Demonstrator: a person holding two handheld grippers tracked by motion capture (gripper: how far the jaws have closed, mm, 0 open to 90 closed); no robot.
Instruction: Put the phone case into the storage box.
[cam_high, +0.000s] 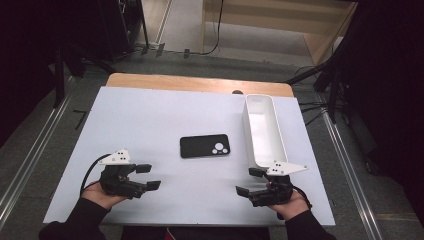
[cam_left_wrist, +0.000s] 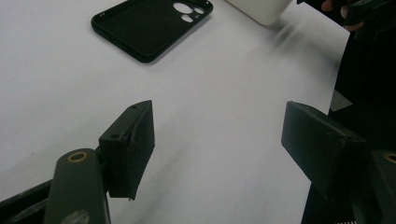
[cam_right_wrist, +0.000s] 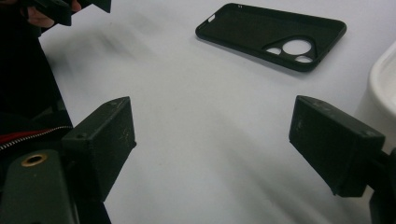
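since the case (cam_high: 204, 146) lies flat on the table (cam_high: 150, 120) left of the tray (cam_high: 265, 131), jaws may skid off its thin rim. both grippers, left (cam_high: 148, 177) and right (cam_high: 250, 181), gape wide and empty below it.

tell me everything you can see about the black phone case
The black phone case is an empty shell lying flat on the white table, open side up. It looks like matte, soft plastic with a raised rim, and a camera cut-out with three round holes sits at one end. It lies left of the white bin, apart from it, and nothing touches it.
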